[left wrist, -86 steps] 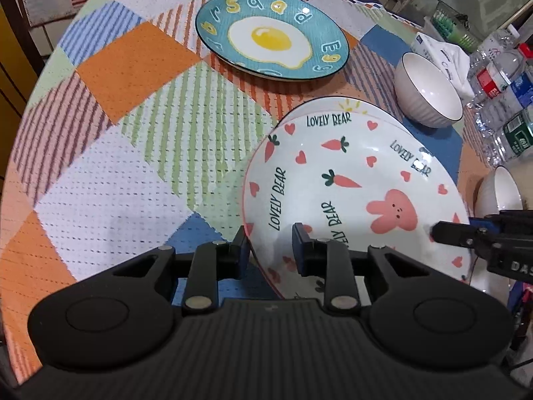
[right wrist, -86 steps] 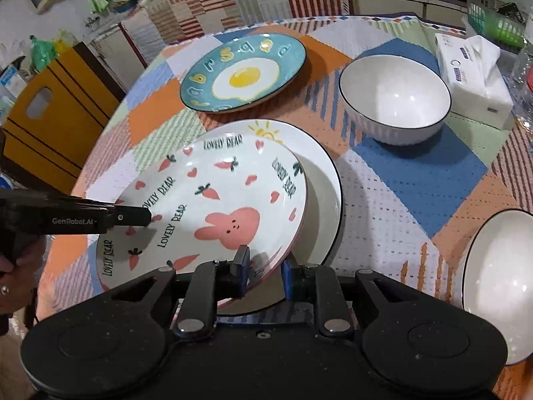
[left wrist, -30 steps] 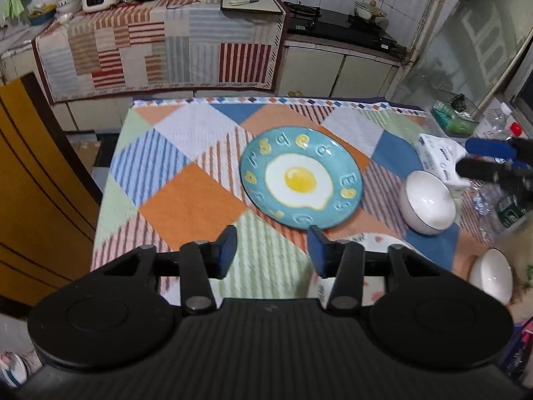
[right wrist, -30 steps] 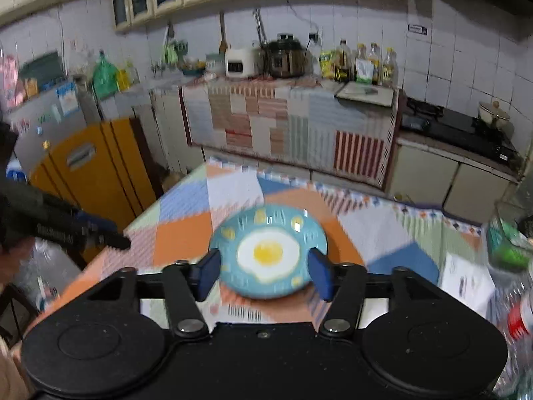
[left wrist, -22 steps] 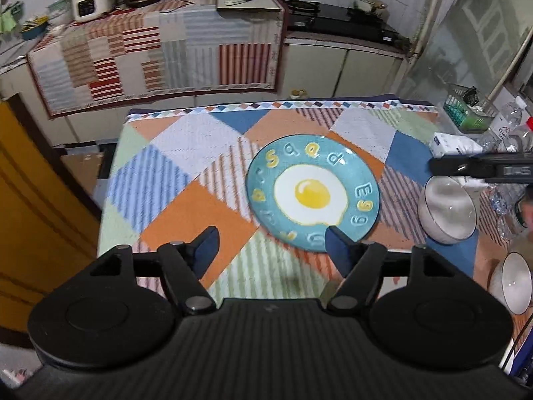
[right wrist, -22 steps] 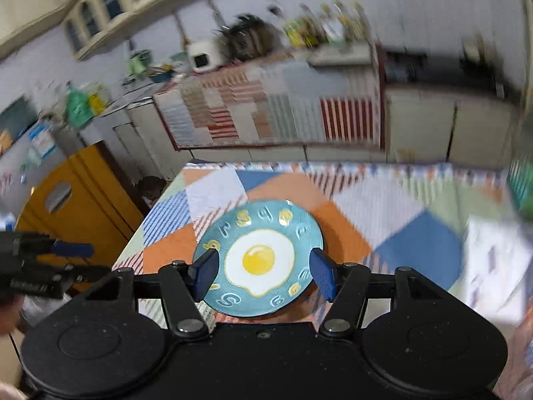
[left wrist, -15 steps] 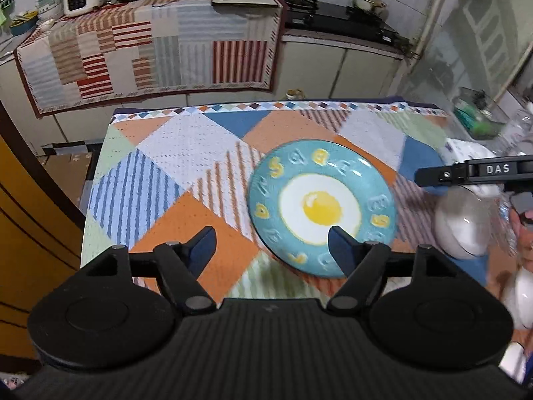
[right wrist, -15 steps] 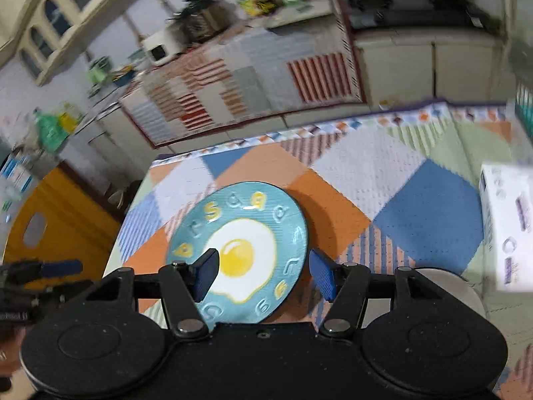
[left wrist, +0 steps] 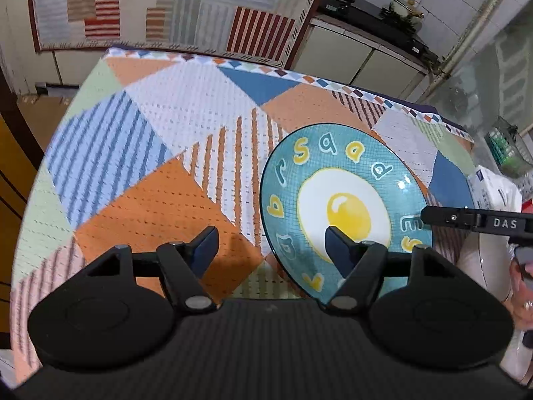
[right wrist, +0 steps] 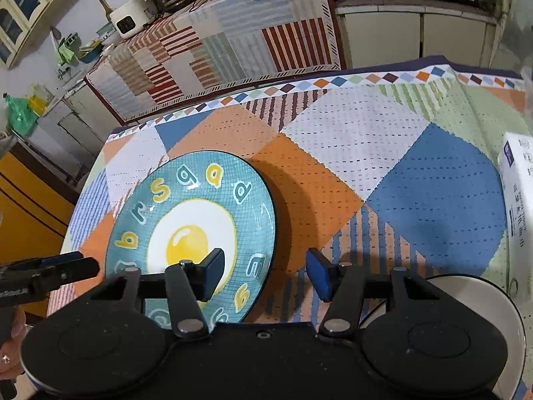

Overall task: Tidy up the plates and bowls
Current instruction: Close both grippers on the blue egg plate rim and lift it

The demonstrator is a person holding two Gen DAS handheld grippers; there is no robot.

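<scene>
A teal plate [left wrist: 346,200] with a fried-egg picture and yellow letters lies on the patchwork tablecloth; it also shows in the right wrist view [right wrist: 193,236]. My left gripper [left wrist: 271,245] is open and empty, its jaws straddling the plate's near left rim from above. My right gripper [right wrist: 265,275] is open and empty, straddling the plate's near right rim. Each gripper's fingers show in the other's view, the right gripper [left wrist: 473,221] at the plate's right edge and the left gripper [right wrist: 50,275] at its left edge. A white bowl [right wrist: 466,286] sits behind my right gripper.
A tissue box [right wrist: 519,186] lies at the table's right side. A white bowl [left wrist: 473,260] shows at the right edge of the left wrist view. A kitchen counter [right wrist: 206,46] with a striped cloth and appliances stands beyond the table. A yellow cabinet [right wrist: 23,206] stands left.
Both grippers let go of the bunny plate, rose, opened wider and came down toward the teal egg plate, which now lies close between them.
</scene>
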